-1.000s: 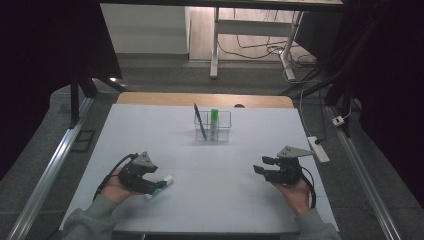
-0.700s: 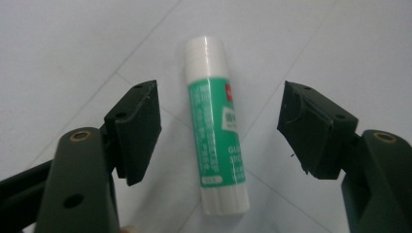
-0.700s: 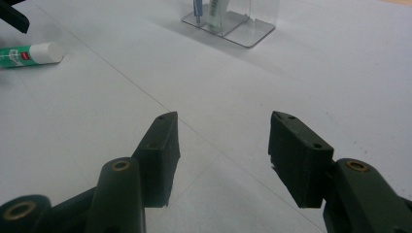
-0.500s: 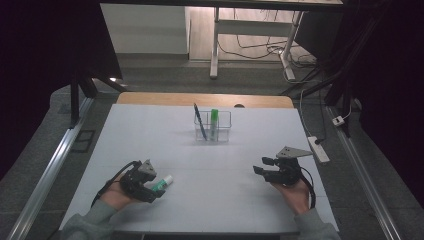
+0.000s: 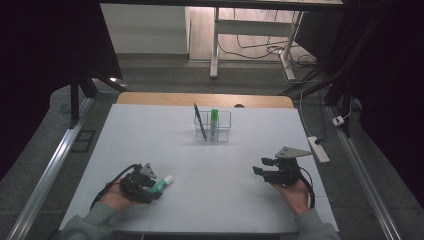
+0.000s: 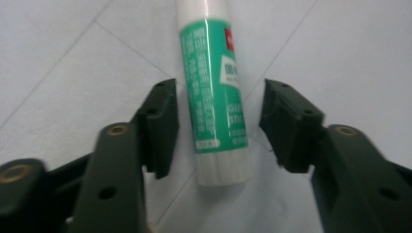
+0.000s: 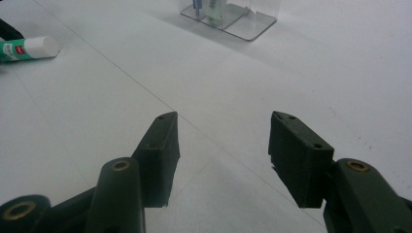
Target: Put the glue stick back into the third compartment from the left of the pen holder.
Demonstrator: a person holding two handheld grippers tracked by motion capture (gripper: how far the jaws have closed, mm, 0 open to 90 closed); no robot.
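- The left gripper (image 6: 216,131) is straddling a green-and-white glue stick (image 6: 214,92) that is lying flat on the white table (image 5: 220,200); its jaws have just been closing in, with the stick between them, yet a sliver of table is showing on each side of the tube, so the pads are not pressing on it.
- The jaws are flanking the label near the stick's blunt end, likely so the round tube is being caught across its width and not rolling off.
- In the high view the glue stick (image 5: 161,184) is lying near the front left of the table, well apart from the clear pen holder (image 5: 213,127).
- The holder is already keeping another glue stick (image 5: 214,121) and a dark pen (image 5: 199,121) upright, which suggests where this one is heading.
- The right gripper (image 7: 223,145) is idling over bare table, its jaws apart and gripping nothing, seemingly keeping out of the way.
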